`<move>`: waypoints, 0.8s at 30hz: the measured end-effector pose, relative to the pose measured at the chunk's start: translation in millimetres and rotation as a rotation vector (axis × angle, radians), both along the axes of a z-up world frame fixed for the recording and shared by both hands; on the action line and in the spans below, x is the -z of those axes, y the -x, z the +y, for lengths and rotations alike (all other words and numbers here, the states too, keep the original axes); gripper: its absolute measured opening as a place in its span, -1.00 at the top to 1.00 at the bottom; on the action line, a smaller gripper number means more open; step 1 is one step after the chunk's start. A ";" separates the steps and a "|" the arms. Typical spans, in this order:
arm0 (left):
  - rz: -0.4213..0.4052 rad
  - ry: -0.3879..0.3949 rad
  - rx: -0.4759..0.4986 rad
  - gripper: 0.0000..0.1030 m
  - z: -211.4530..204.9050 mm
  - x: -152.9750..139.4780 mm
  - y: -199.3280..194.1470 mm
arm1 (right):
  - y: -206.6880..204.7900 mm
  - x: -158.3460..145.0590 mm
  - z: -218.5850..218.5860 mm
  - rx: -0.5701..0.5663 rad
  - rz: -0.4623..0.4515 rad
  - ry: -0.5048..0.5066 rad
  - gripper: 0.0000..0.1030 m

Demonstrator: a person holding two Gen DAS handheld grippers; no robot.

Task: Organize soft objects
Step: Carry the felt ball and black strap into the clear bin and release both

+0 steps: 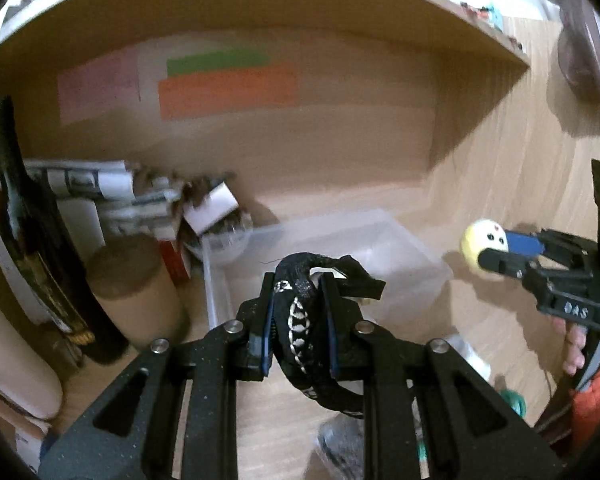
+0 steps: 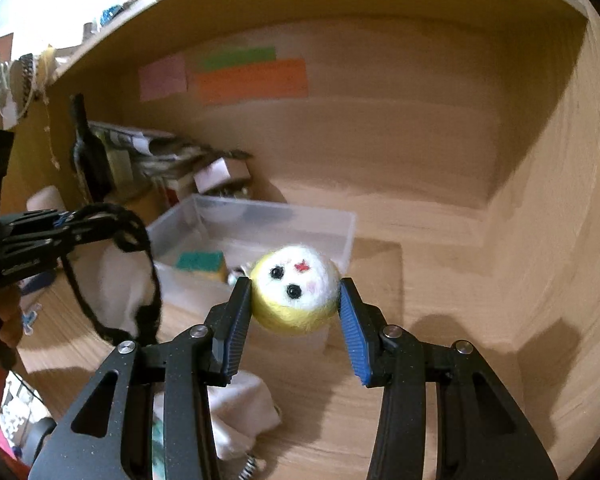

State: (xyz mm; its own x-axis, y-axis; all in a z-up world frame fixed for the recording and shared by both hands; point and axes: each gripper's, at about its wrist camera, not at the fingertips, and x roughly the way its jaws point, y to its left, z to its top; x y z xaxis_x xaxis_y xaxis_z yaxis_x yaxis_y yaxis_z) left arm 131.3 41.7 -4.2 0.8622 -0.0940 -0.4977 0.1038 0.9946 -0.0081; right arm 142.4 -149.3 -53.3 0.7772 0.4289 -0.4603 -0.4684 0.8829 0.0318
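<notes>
Two hand-held grippers (image 1: 298,300) (image 2: 296,300) aloft: left clamps black strap (image 1: 300,316), right felt ball (image 2: 294,290).

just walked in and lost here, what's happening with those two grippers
A person is tidying soft items with two handheld grippers. The left gripper is shut on a black woven strap, which hangs in a loop. The right gripper is shut on a yellow and white felt ball with a face. Both are held above the wooden desk, near a clear plastic bin that already holds a green sponge.
</notes>
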 end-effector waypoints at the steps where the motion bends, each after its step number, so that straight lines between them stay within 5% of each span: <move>1: -0.008 0.001 -0.003 0.61 0.2 -2.5 -1.1 | -0.5 -2.1 1.8 -0.005 -0.006 -0.005 0.22; 10: -0.076 0.007 -0.092 0.61 2.2 -15.0 -27.8 | -20.2 -17.5 22.7 -0.035 -0.038 -0.046 0.22; 15: -0.041 0.055 -0.130 0.61 10.9 -2.3 -56.0 | -43.4 -11.7 31.5 -0.044 0.013 -0.057 0.22; 24: 0.014 -0.002 -0.182 0.61 13.7 32.4 -88.1 | -77.4 12.1 49.1 -0.028 0.094 0.028 0.22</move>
